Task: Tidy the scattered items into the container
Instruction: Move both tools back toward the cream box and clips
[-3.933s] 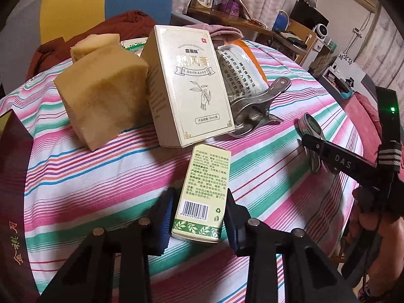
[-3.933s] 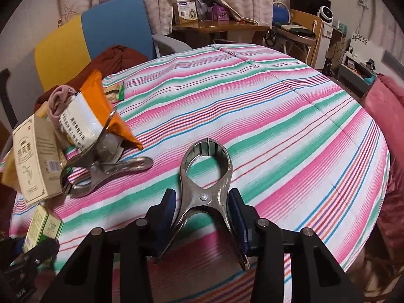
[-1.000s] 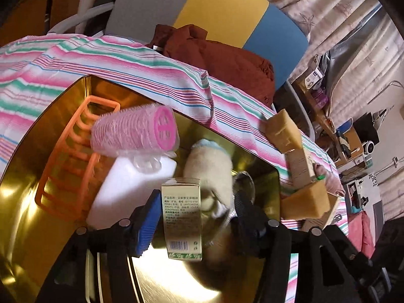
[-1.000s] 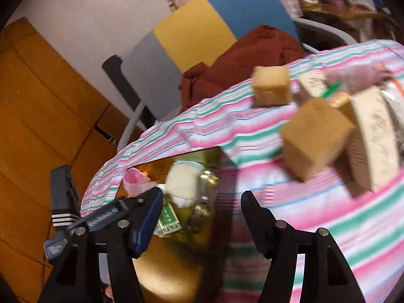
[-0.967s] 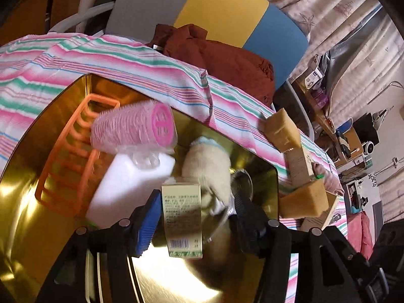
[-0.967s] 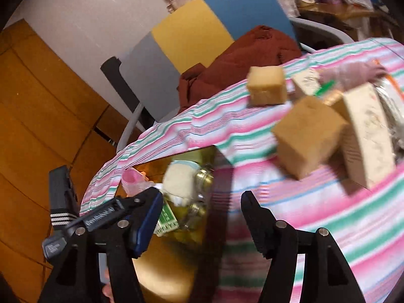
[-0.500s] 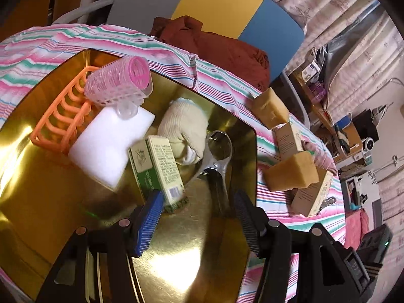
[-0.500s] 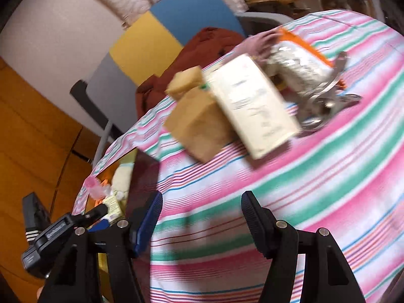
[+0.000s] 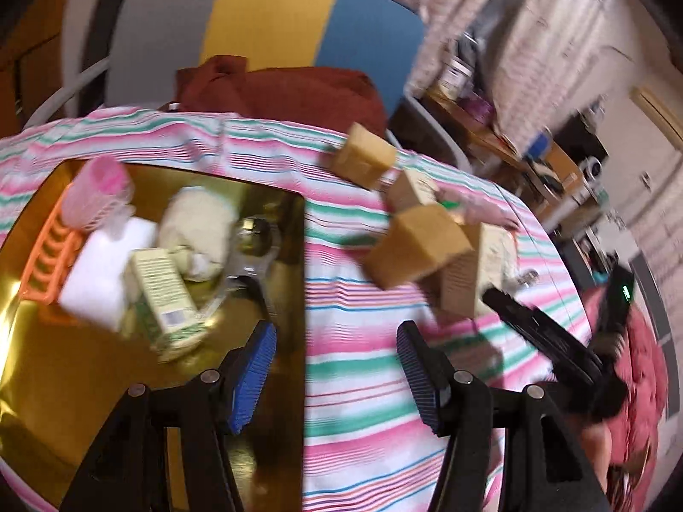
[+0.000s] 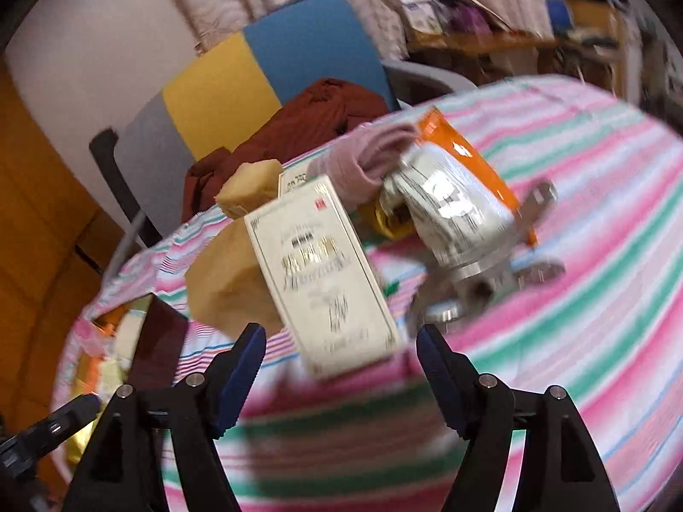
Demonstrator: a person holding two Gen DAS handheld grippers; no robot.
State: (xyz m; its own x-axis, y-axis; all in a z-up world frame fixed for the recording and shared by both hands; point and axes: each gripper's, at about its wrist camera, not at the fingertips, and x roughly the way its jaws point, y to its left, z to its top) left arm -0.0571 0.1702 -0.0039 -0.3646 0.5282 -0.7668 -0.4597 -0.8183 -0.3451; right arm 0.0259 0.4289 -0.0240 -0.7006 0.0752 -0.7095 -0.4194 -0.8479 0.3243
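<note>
The gold container (image 9: pixel 51 367) holds a green-and-cream small box (image 9: pixel 164 294), a metal clamp (image 9: pixel 252 251), a white block (image 9: pixel 106 264), a pink roller (image 9: pixel 100 192), an orange rack (image 9: pixel 49 251) and a cream cloth (image 9: pixel 198 224). My left gripper (image 9: pixel 335 367) hangs open over the container's right edge, empty. My right gripper (image 10: pixel 341 367) is open and empty just in front of a leaning cream tall box (image 10: pixel 324 273). Beside that box lie a tan sponge block (image 10: pixel 226 281), a second metal clamp (image 10: pixel 486 281), an orange-and-white packet (image 10: pixel 461 196) and a pink cloth (image 10: pixel 363 158).
A striped tablecloth (image 10: pixel 576 341) covers the round table. Another tan sponge (image 9: pixel 363 158) and a small carton (image 9: pixel 412 190) sit near the far edge. A chair with a rust-red garment (image 9: pixel 290 89) stands behind. The right gripper's body (image 9: pixel 546 337) shows in the left wrist view.
The left gripper let go of the small box into the container and drew back to the right. The right gripper swung from the container toward the tall cream box.
</note>
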